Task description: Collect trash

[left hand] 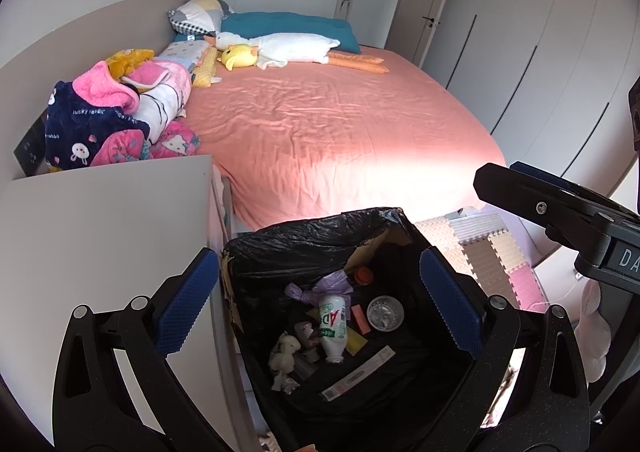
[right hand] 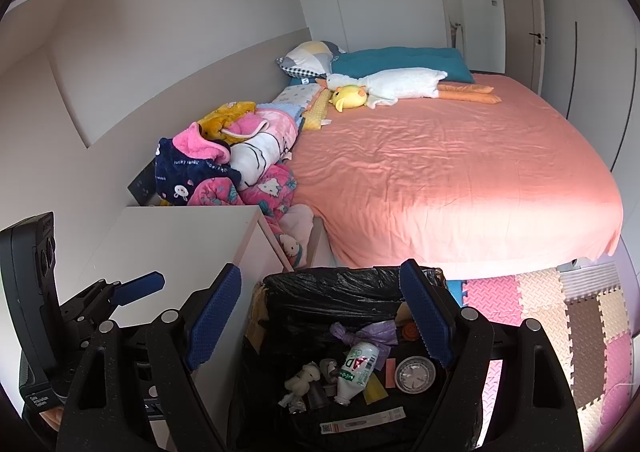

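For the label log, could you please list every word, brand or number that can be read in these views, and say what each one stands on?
"AD": large letters on the white plastic bottle in the trash bin; its small green print is unreadable.
"lucky rabbit": on the navy fleece blanket on the bed.
"DA": cut off at the frame edge, on the right gripper body.
Flat barcoded strip in the bin: print too small.
Left gripper body label: blurred.

Two handheld grippers, the left gripper [left hand: 320, 300] and right gripper [right hand: 320, 316], share matte black triangular-cutout arms, round silver rivets, and blue cross-hatched finger pads [left hand: 188, 302], with white lettering on the dark housing at the right edge.
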Motion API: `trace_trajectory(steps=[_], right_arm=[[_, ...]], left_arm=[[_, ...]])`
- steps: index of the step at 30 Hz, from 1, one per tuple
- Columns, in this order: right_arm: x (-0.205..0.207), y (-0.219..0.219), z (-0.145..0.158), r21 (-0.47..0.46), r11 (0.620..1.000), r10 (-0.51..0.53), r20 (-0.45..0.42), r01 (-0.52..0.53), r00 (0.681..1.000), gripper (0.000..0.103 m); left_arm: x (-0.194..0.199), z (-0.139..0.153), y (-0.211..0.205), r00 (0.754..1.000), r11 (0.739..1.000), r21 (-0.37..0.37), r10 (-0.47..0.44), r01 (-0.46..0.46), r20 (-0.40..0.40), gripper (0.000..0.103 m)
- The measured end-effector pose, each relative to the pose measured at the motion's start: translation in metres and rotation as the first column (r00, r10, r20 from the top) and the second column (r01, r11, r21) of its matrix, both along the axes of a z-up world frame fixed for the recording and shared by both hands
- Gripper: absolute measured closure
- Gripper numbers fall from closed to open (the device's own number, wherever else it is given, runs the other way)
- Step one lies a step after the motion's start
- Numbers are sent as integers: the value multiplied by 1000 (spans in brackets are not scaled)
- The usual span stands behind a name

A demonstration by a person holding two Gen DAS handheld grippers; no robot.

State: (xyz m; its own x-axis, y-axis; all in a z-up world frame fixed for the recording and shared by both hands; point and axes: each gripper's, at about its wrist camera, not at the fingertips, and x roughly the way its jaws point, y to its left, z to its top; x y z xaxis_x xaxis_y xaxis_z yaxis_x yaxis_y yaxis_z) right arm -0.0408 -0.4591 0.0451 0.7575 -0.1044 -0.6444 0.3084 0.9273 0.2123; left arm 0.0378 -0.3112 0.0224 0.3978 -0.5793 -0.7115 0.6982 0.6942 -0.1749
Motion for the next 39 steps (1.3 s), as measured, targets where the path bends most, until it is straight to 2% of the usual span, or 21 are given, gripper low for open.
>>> trace_trajectory(steps=[19,25,30,35,39], right_arm=[[1,1,-2,0,1000,2,-6,-2,1000,21],[2,1,-1,-1,1000,2,-6,-2,1000,21],[2,-1,-5,0,1000,-2,-8,1,1000,21],[4,-5,-10,2,1000,-3,-10,3,1000,21],[5,-5,-10,3,1000,-3,-11,3,1000,21]], left_arm=[[5,-1,-3,1000,1000,-3,-5,5,-3,6],[11,-3,-5,999,1000,-13,-10,9,-41,6],[7,5,-3,999,999,-46,-2,4,48,6],[9,7,-4,998,999,-37,17,-15,68,6],[14,3,-6,999,999,-13,31,-30,43,6]])
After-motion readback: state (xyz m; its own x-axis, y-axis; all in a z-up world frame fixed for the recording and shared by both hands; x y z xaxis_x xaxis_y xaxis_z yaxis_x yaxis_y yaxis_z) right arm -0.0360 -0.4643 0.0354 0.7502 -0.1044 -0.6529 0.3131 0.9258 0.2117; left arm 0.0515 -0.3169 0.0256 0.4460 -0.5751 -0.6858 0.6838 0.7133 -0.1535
